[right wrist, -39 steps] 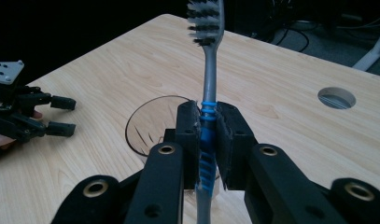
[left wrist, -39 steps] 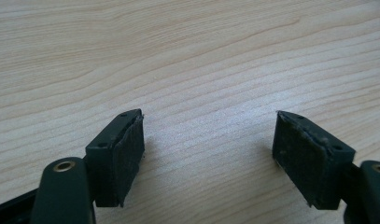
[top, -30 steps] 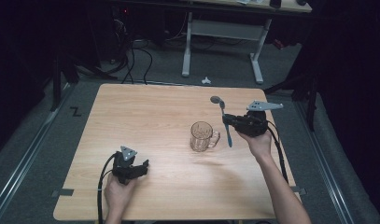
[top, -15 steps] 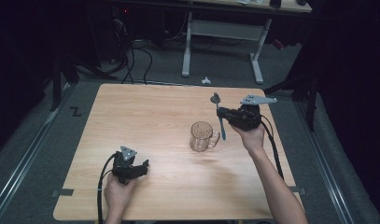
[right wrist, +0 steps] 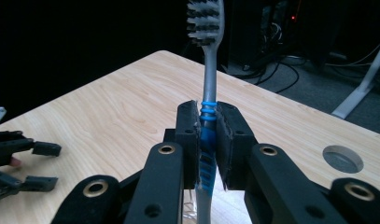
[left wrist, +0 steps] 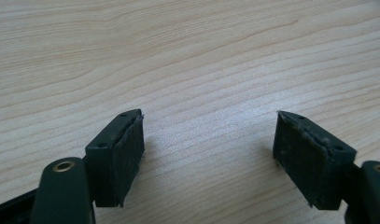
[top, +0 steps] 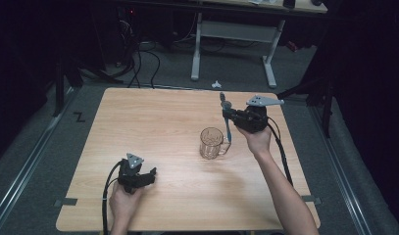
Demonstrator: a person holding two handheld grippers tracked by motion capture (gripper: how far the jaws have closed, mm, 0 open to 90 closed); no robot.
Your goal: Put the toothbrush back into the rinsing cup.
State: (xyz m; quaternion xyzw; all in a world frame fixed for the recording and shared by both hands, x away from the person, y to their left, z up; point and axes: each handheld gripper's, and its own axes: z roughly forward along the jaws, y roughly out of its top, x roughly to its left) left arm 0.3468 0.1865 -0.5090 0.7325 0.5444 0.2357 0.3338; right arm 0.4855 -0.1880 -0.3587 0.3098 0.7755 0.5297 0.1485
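The right claw (top: 228,116) grips a toothbrush (top: 227,117) right of frame centre, bristles up, its handle end just above the glass mug (top: 211,143). Picking up looks done; what is left is lowering it into the mug. The left claw (top: 149,177) rests open on the tabletop (top: 158,122), lower left.

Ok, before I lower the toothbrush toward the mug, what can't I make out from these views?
- Toothbrush lower end: right gripper view, hidden behind the right gripper and cut by the bottom edge.
- Handle end against the glass mug: high view, too small to tell whether it is inside, touching or beside.
- Mug contents: high view, too small and clear.
- Left gripper body: left gripper view, cut by the bottom edge.
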